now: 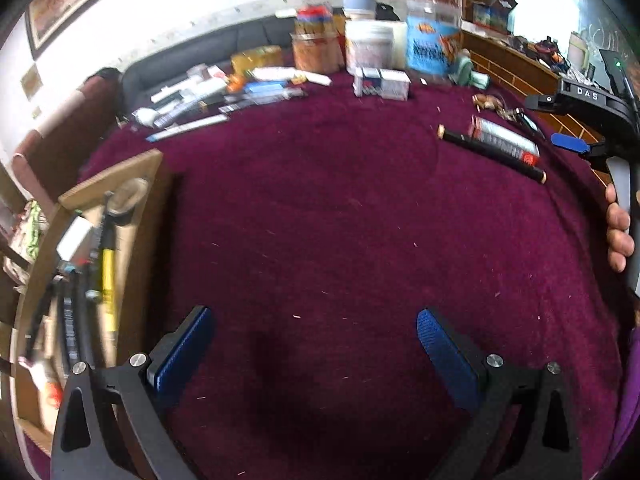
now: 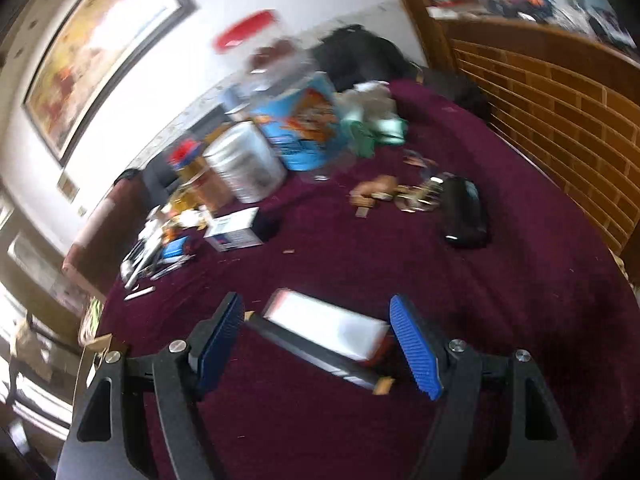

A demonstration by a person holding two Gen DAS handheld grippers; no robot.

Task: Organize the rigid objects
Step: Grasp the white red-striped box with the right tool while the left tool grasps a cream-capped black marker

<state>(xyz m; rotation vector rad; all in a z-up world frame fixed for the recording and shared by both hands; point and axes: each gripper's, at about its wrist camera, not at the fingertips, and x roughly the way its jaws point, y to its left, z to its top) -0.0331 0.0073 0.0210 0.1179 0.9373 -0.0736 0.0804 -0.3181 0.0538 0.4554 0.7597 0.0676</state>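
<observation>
Right tongs (image 2: 316, 344) gape, empty, around a white tube (image 2: 326, 326) and black stick (image 2: 320, 354) lying touching beside the black case (image 2: 464, 212). Both look light, stiff; grip mid-length. Left tongs (image 1: 314, 344) open, empty.

The box (image 1: 104, 216) at the left is blurry and cut off by the edge, so the things inside are hard to tell. The jars (image 2: 280, 132) at the back are smeared. The small shiny bits (image 2: 416, 194) beside the black case (image 2: 464, 212) are too blurry to name.
</observation>
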